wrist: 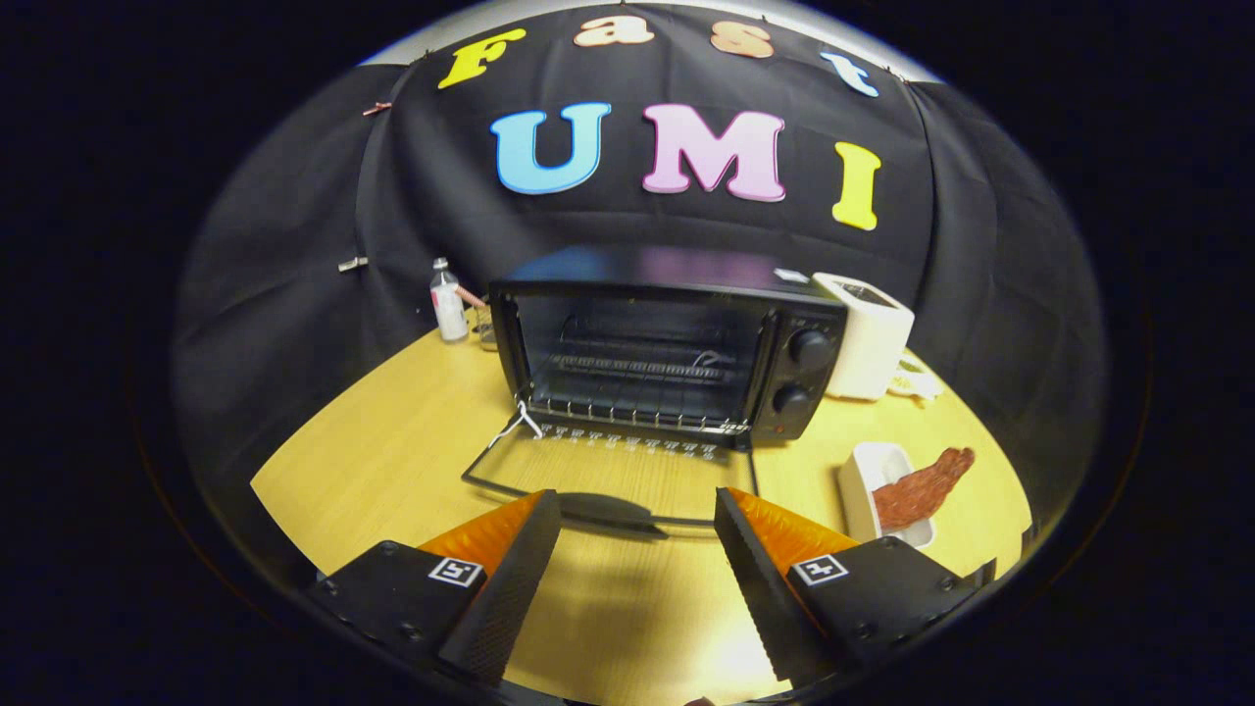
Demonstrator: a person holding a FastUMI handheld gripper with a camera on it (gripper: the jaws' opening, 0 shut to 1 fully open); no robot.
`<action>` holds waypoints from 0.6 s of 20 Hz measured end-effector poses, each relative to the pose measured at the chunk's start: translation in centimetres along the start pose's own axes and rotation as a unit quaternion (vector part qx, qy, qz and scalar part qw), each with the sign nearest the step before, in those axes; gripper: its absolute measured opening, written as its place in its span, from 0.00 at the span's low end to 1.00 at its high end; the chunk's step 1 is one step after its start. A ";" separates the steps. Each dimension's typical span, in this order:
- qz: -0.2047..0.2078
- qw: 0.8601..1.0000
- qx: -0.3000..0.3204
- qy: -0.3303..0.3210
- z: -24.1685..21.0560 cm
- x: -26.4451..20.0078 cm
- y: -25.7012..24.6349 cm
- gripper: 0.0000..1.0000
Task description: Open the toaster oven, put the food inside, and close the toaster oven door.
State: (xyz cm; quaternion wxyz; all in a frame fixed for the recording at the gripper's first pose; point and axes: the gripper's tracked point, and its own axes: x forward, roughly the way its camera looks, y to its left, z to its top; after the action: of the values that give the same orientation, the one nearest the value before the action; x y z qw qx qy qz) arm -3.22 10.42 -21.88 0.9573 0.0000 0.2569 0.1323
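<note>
Door-opening looks done, since the black toaster oven point(677, 353) at centre frame has its glass door point(613, 480) flat on the yellow wooden desk point(373, 461), so the released, empty hand-held gripper point(637, 539) must next fetch the reddish-brown food point(917, 490) from the white tray point(868, 471) at lower right.

We see a black toaster oven point(667, 343) on our yellow wood-grain table point(392, 441), a white dish point(868, 480) holding reddish-brown food point(922, 488), a white toaster point(868, 333)
</note>
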 end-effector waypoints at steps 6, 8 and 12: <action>-0.060 0.997 0.012 -0.049 5.4 -4.8 -7.4 0.98; -0.083 0.994 0.016 -0.062 6.9 -6.1 -10.3 0.98; -0.115 0.990 0.015 -0.080 9.3 -7.7 -15.4 0.98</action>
State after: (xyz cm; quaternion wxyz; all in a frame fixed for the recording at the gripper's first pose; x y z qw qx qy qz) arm -1.19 -5.74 -11.07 0.9835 -0.0045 0.1801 0.0175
